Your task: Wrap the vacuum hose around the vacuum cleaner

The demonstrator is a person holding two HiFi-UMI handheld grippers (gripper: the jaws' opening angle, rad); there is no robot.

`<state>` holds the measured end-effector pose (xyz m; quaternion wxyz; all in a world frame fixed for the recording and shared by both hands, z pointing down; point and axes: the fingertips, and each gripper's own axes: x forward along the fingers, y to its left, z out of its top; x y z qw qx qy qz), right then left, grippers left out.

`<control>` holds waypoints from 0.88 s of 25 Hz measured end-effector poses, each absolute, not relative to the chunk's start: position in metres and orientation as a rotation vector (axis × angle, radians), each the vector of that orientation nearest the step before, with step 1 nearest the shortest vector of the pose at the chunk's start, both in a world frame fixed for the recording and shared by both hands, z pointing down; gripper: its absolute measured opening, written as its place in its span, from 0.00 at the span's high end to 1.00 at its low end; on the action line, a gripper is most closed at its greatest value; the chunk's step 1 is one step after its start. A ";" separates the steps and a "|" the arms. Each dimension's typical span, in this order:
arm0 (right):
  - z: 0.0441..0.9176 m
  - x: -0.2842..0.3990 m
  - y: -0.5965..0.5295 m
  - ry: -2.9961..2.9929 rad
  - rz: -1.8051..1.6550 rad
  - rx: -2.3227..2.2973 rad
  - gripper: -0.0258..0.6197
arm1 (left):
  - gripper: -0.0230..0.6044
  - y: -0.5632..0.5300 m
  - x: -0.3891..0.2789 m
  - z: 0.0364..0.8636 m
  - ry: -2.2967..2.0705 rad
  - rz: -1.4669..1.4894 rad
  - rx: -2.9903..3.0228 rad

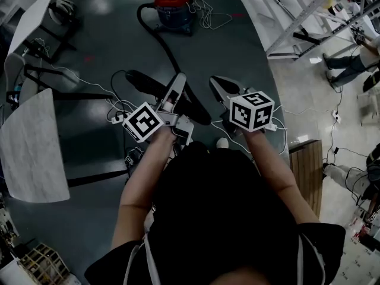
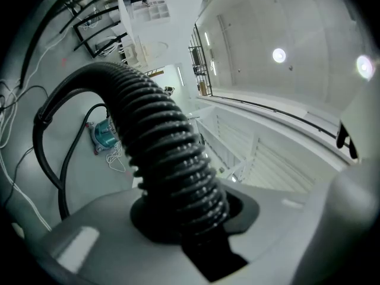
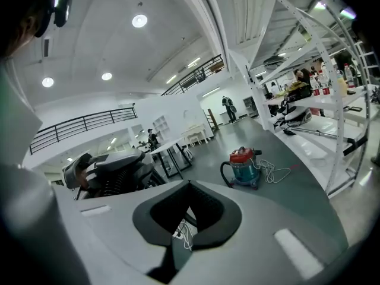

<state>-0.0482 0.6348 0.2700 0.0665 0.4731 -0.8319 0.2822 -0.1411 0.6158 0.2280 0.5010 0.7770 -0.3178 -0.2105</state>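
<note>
Head view: left gripper point(image 1: 177, 83) clamped on the black vacuum hose point(image 1: 159, 39). Right gripper point(image 1: 218, 83) just beside it on its right, tips about level with each other. Well ahead of both sets of tips, on the grey floor point(image 1: 107, 46): vacuum cleaner point(image 1: 175, 8), red top over blue drum, white cord point(image 1: 209, 18) loose beside it. Left gripper view: ribbed hose point(image 2: 169, 159) pinched between the pads, rising out of the jaws, arching over, then trailing down towards the cleaner point(image 2: 104, 134) far ahead. Right gripper view: jaws together, nothing between them. Cleaner point(image 3: 244, 166) ahead and slightly right of the tips. Left gripper with its hose close by at the left.
</note>
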 end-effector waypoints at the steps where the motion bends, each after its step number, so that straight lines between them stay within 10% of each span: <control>1: 0.270 -0.050 0.634 -2.500 0.843 1.434 0.96 | 0.78 0.614 -0.142 0.229 -0.763 -0.497 1.872; 22: 0.285 -0.069 0.629 -2.344 0.828 1.629 0.96 | 0.78 0.559 -0.191 0.228 -0.717 -0.524 1.795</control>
